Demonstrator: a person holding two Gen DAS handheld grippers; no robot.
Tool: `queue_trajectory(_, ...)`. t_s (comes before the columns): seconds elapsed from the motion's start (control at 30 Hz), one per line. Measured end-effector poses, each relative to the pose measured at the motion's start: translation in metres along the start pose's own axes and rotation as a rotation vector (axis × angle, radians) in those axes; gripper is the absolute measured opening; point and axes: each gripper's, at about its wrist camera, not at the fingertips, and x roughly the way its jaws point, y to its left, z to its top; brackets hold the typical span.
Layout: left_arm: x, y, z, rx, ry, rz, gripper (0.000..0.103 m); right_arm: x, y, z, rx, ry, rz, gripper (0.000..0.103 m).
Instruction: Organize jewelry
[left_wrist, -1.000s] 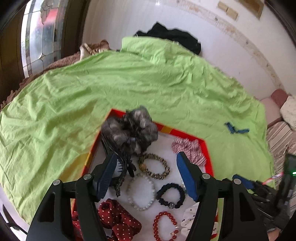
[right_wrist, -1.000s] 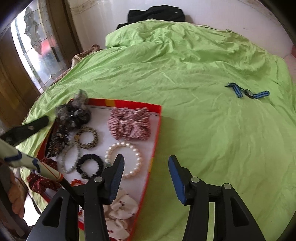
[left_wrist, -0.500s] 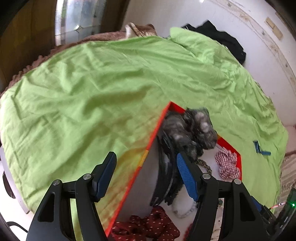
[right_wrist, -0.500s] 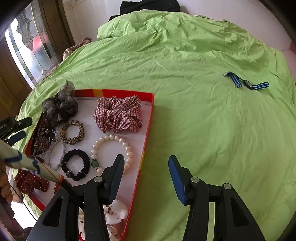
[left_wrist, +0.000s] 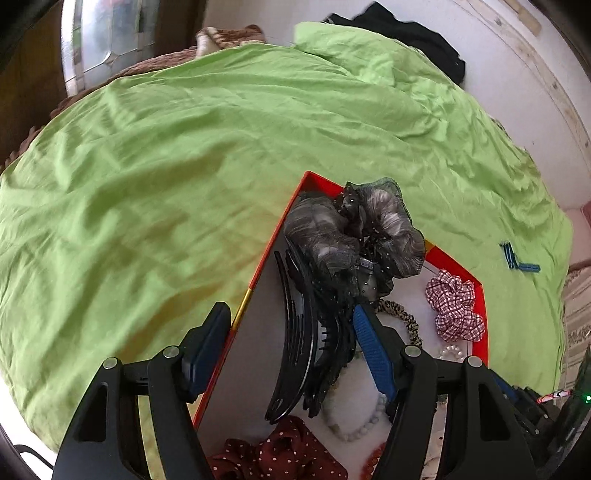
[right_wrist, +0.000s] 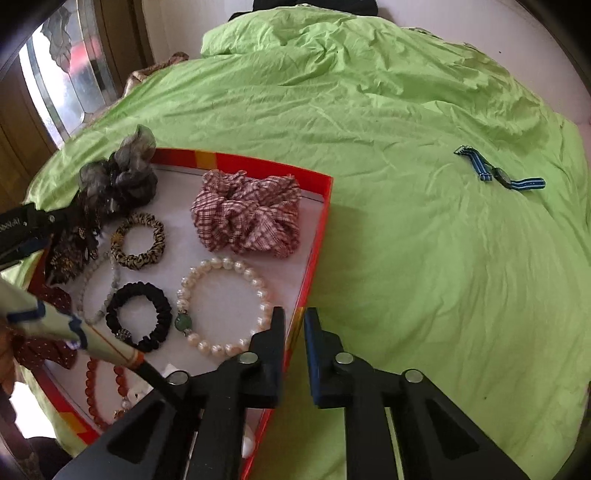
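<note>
A red-rimmed tray (right_wrist: 320, 225) with a white floor lies on the green bedspread and holds scrunchies and bracelets: a grey scrunchie (right_wrist: 122, 173), a plaid scrunchie (right_wrist: 247, 212), a pearl bracelet (right_wrist: 225, 302) and a black hair claw (left_wrist: 299, 350). My right gripper (right_wrist: 294, 325) is shut on the tray's right rim, one finger inside and one outside. My left gripper (left_wrist: 291, 332) is open and straddles the tray's left rim (left_wrist: 266, 258), with the hair claw between its fingers. A blue striped watch (right_wrist: 498, 175) lies on the bedspread to the right, outside the tray.
The green bedspread (right_wrist: 406, 258) spreads all around the tray. A black garment (left_wrist: 406, 33) lies at the far edge by the white wall. A stained-glass window (right_wrist: 62, 85) stands at the left. The watch also shows in the left wrist view (left_wrist: 517, 258).
My right gripper has closed from wide open onto the tray's right rim. My left gripper has swung left from over the tray's middle to its left rim, still open.
</note>
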Motion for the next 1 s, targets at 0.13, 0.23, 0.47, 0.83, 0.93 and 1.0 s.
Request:
queue_trajectory(0.13, 0.011, -0.021, 0.004, 0.004, 0.009, -0.024, 0.067, 0.003, -0.02, 0.001, 0.024, -0.007, -0.032, 0.009)
queue_trajectory(0.23, 0.02, -0.04, 0.007, 0.015, 0.017, -0.049, 0.067, 0.006, -0.041, 0.004, 0.051, -0.009, -0.061, 0.008)
queue_trajectory(0.47, 0.048, -0.096, 0.01, 0.061, 0.025, -0.045, 0.067, 0.011, -0.087, 0.009, 0.094, -0.013, -0.13, 0.008)
queue_trajectory(0.83, 0.043, -0.109, 0.007, 0.059, 0.008, -0.097, 0.068, -0.001, -0.123, 0.007, 0.205, -0.044, -0.085, 0.038)
queue_trajectory(0.93, 0.015, -0.107, 0.001, 0.08, -0.064, -0.101, 0.068, -0.017, -0.122, 0.0, 0.229, -0.076, -0.083, 0.041)
queue_trajectory(1.0, -0.006, -0.105, -0.008, 0.113, -0.138, -0.064, 0.069, -0.029, -0.117, -0.009, 0.225, -0.088, -0.081, 0.041)
